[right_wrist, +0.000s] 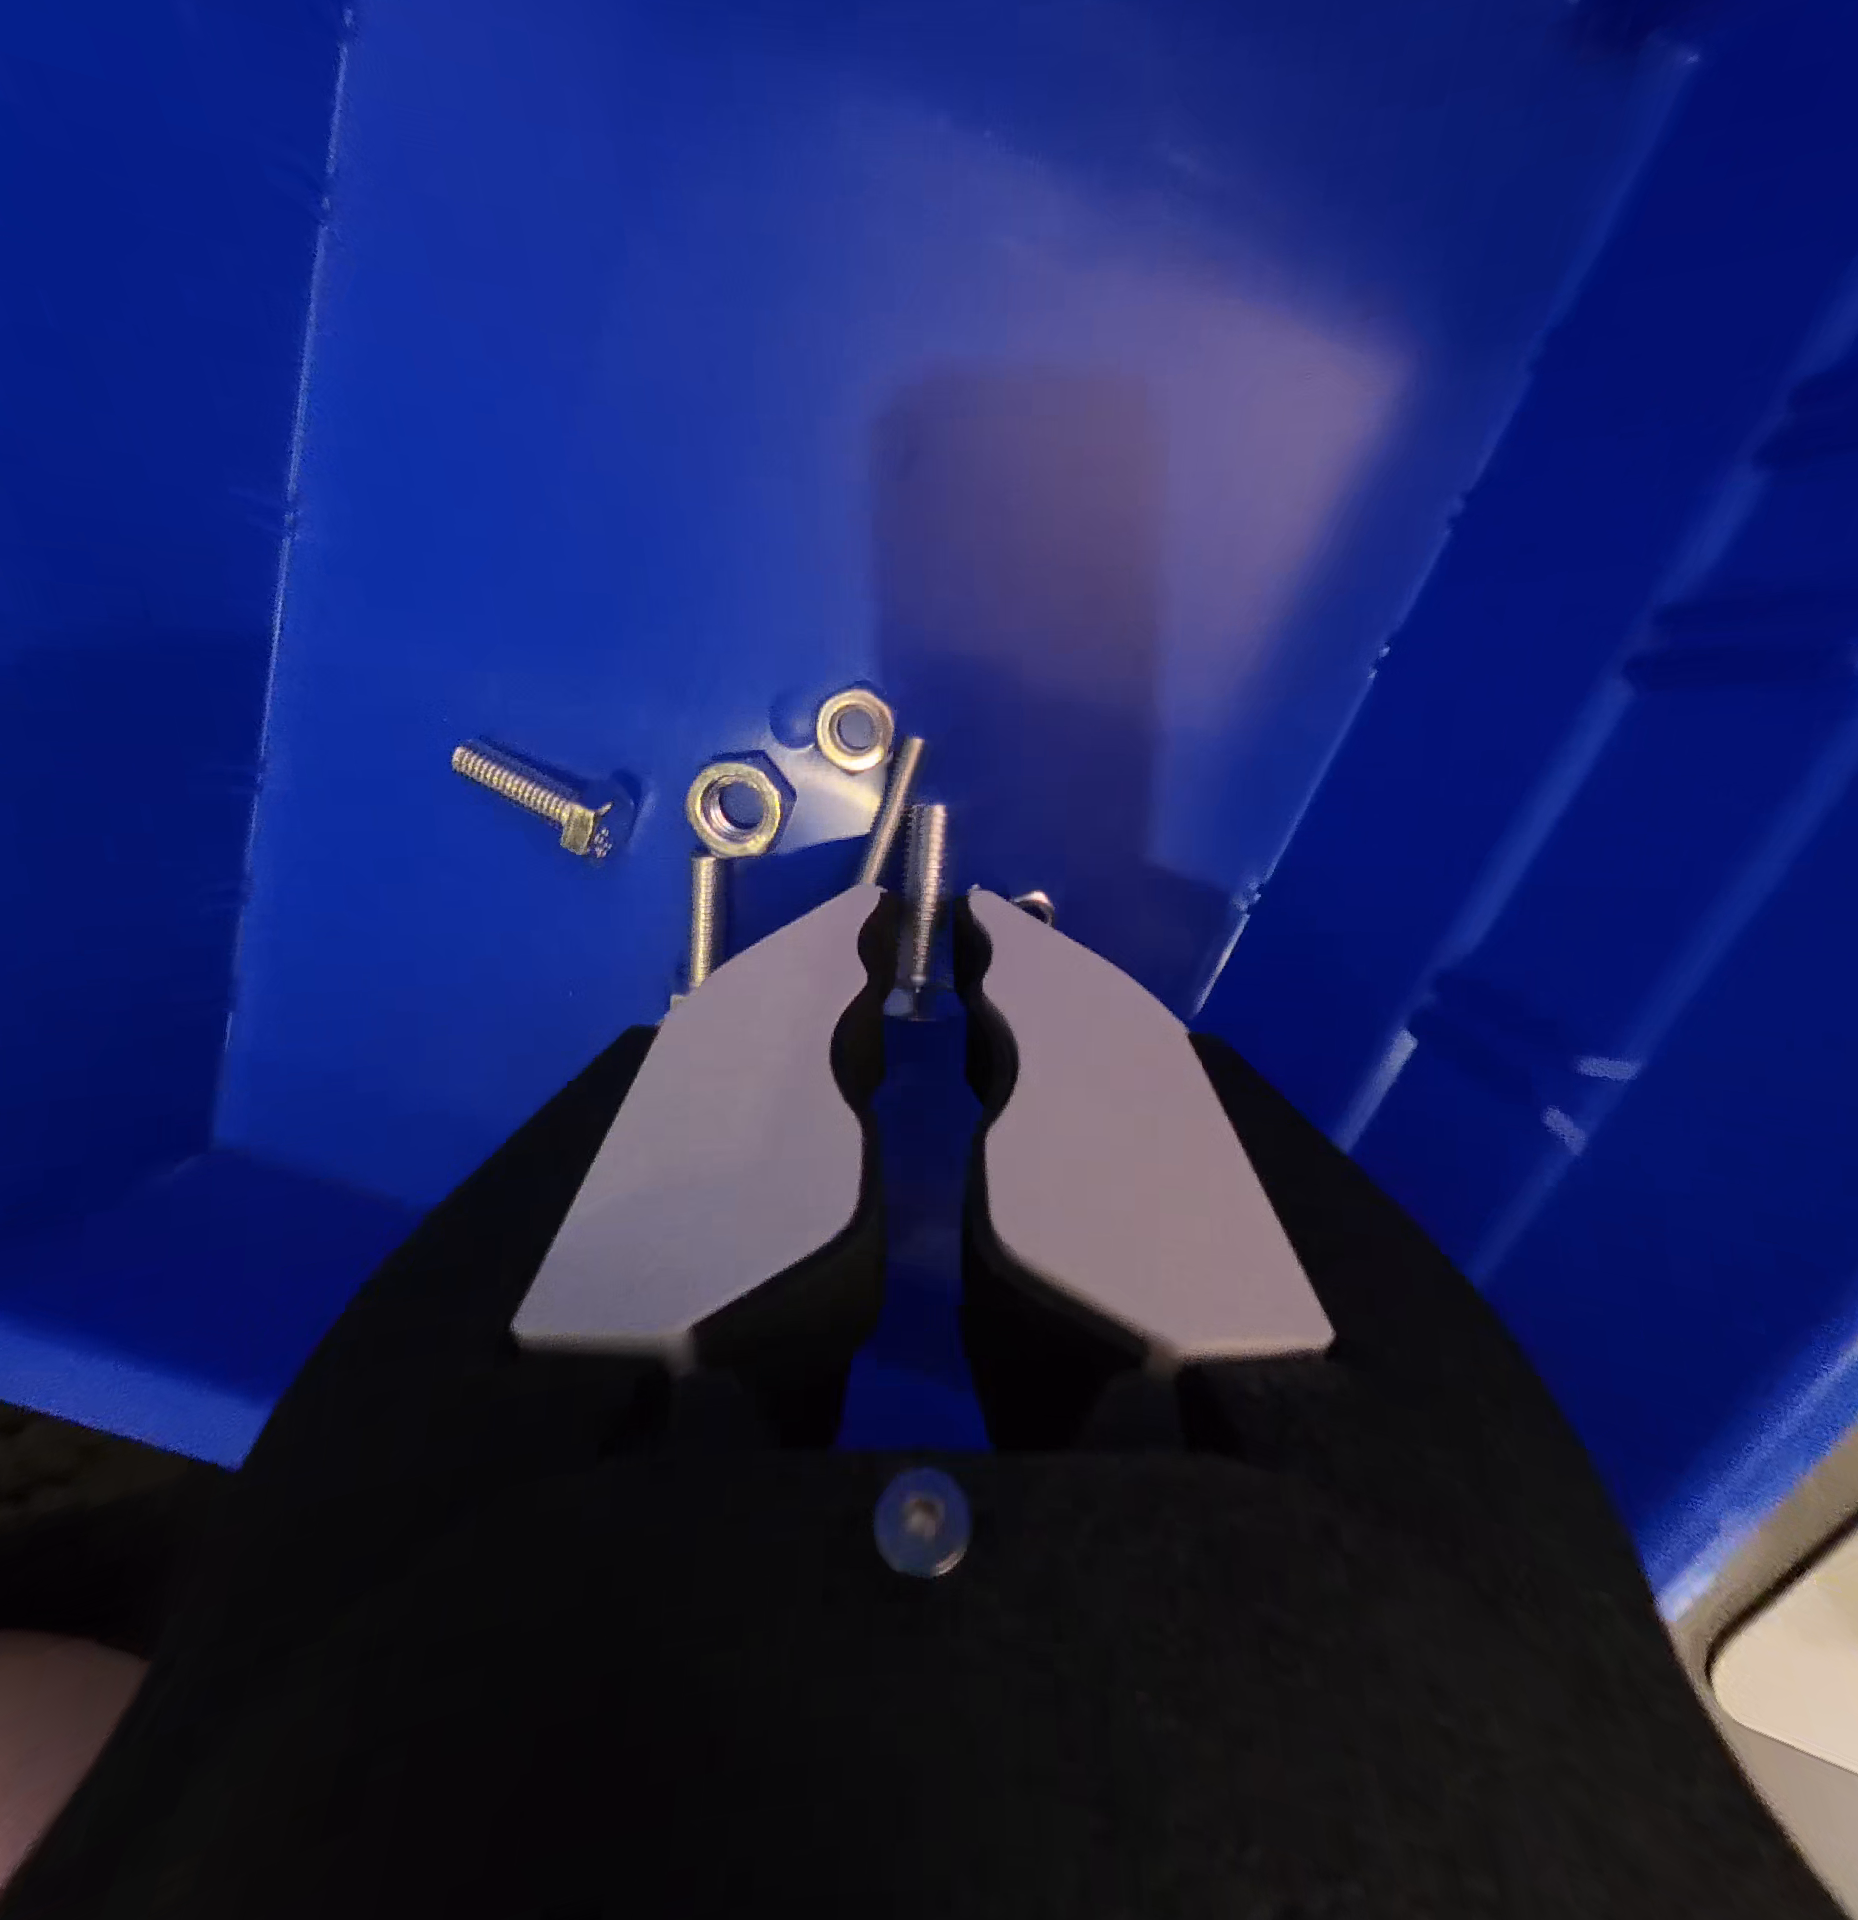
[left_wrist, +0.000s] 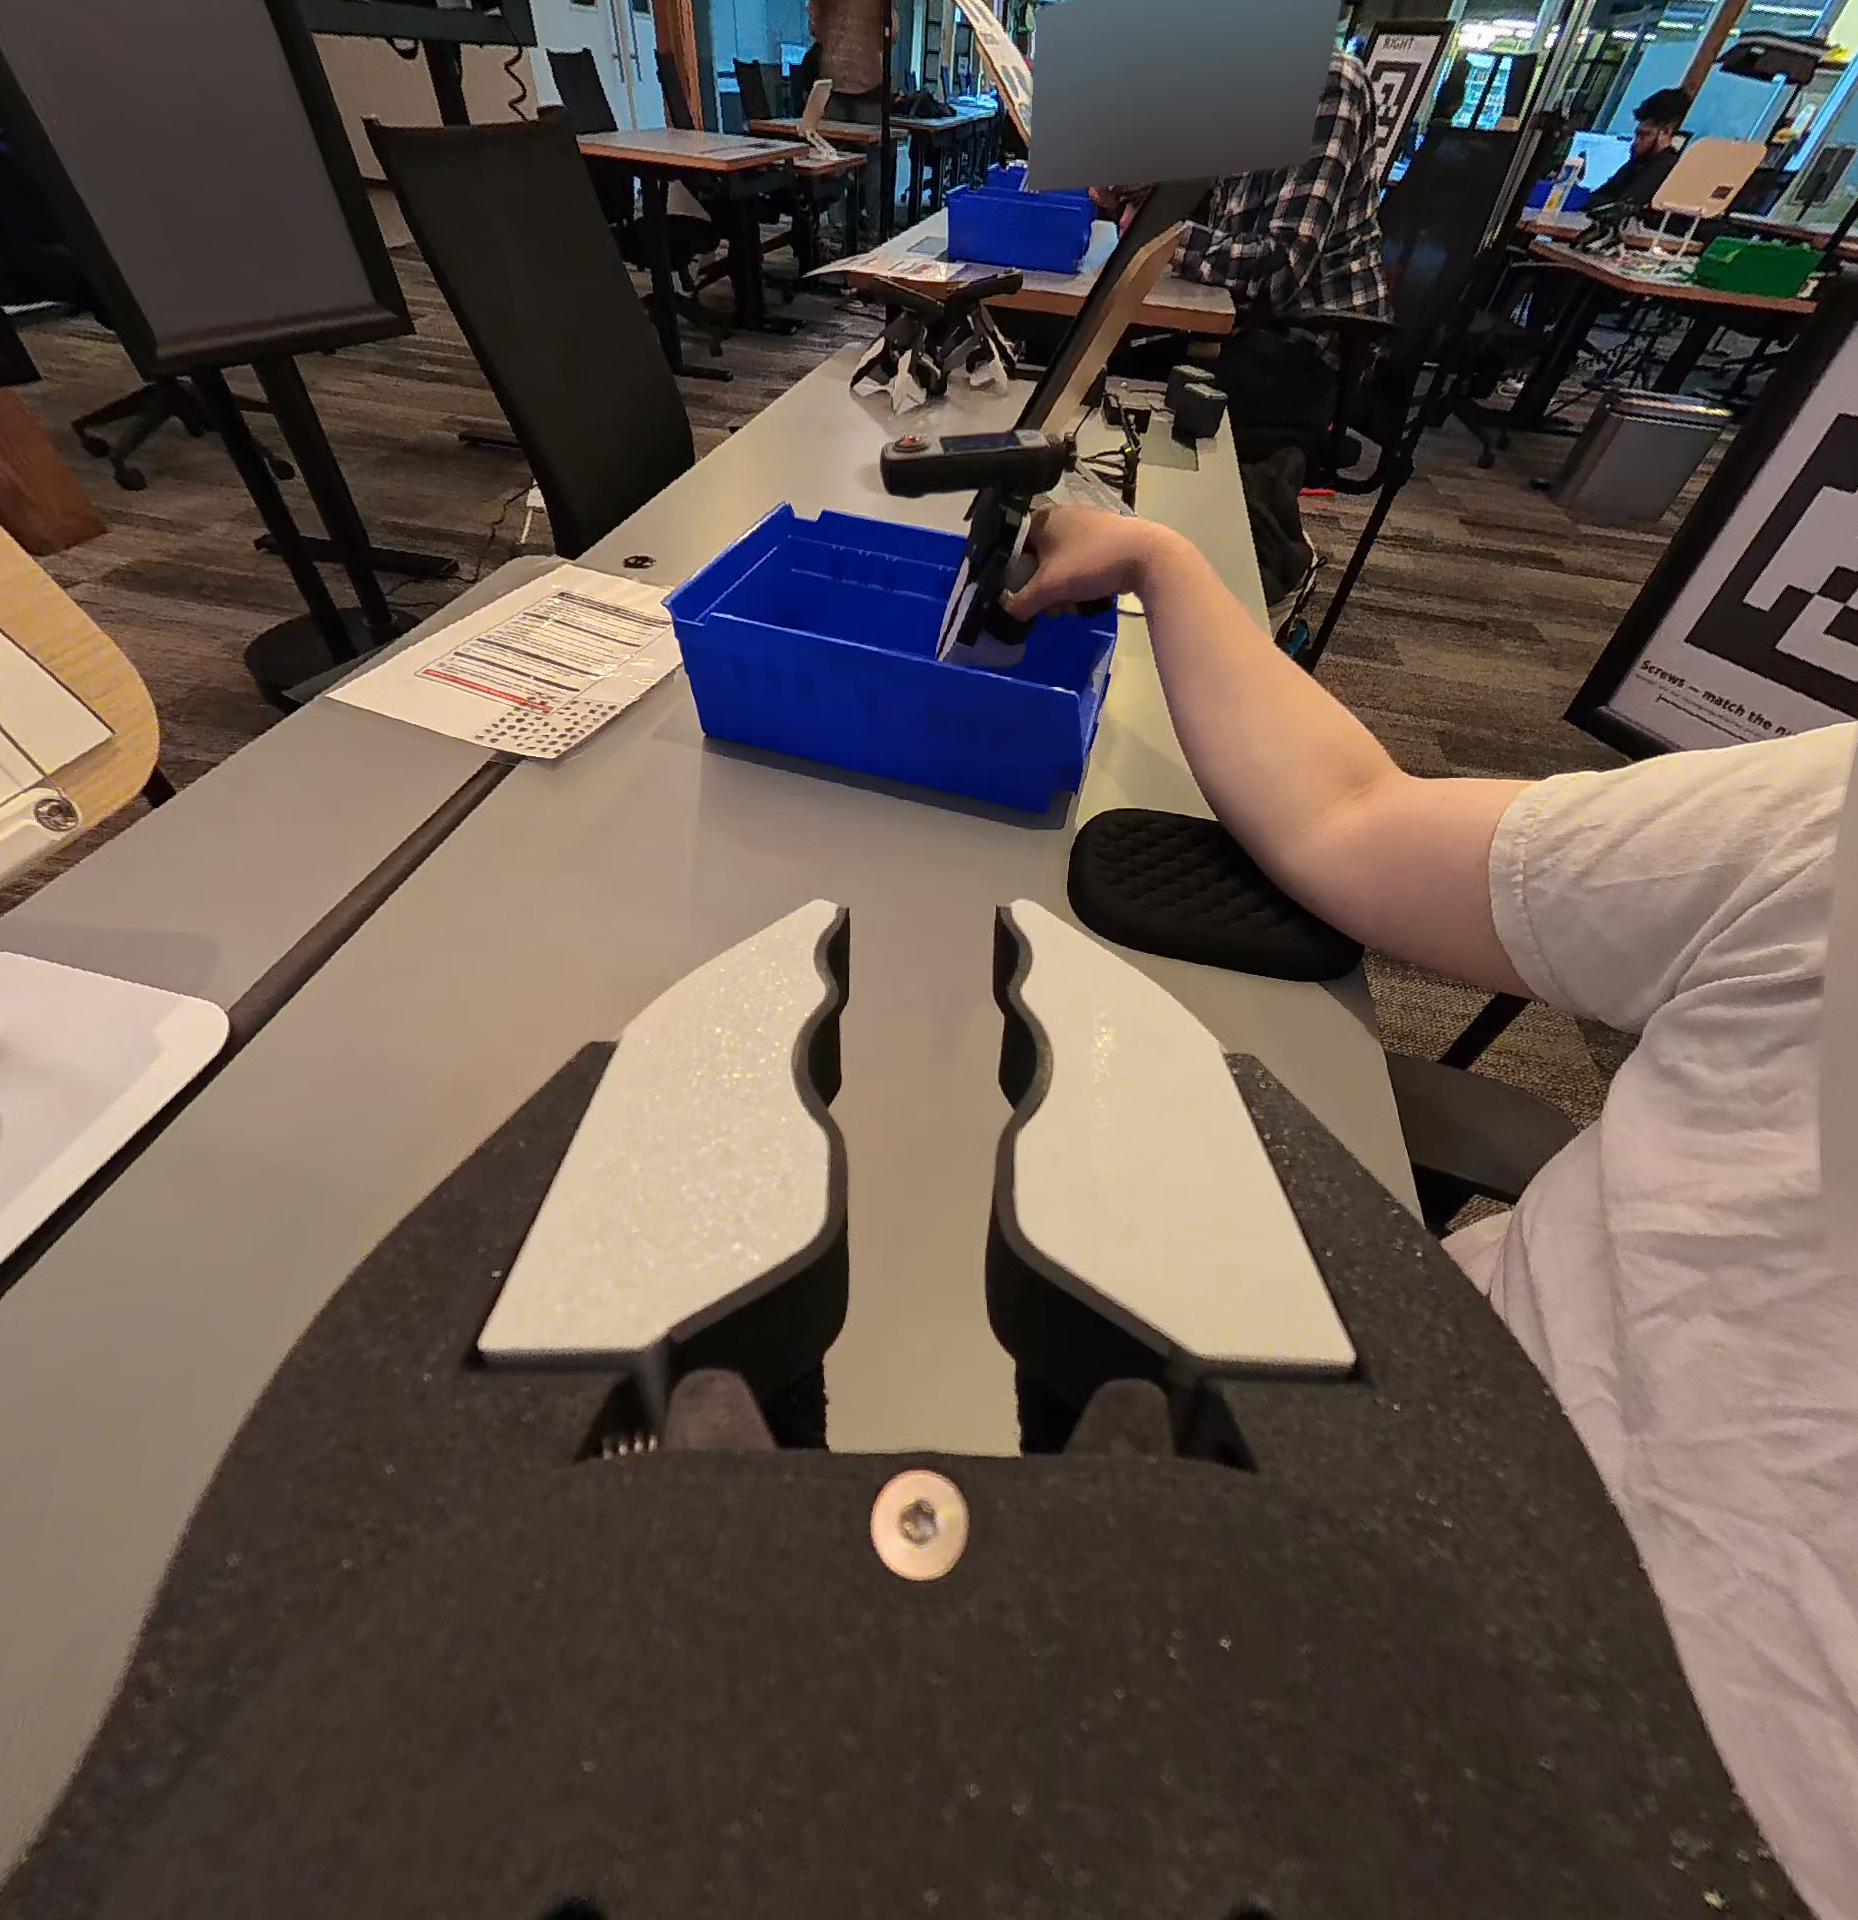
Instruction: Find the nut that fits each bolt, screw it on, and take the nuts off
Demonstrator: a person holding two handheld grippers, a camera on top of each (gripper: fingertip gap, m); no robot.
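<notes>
Inside the bin [right_wrist: 592, 416], a bolt [right_wrist: 926, 883] is being gripped by the right gripper [right_wrist: 920, 914]; the left gripper [left_wrist: 920, 925] is being held open, empty.

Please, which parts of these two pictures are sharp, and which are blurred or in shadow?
Left wrist view: sharp and evenly lit; wide-angle bending at the edges; the blue bin is clear. Right wrist view: slightly motion-blurred; the right gripper casts a dark shadow on the bin floor; the nuts remain recognisable.
</notes>
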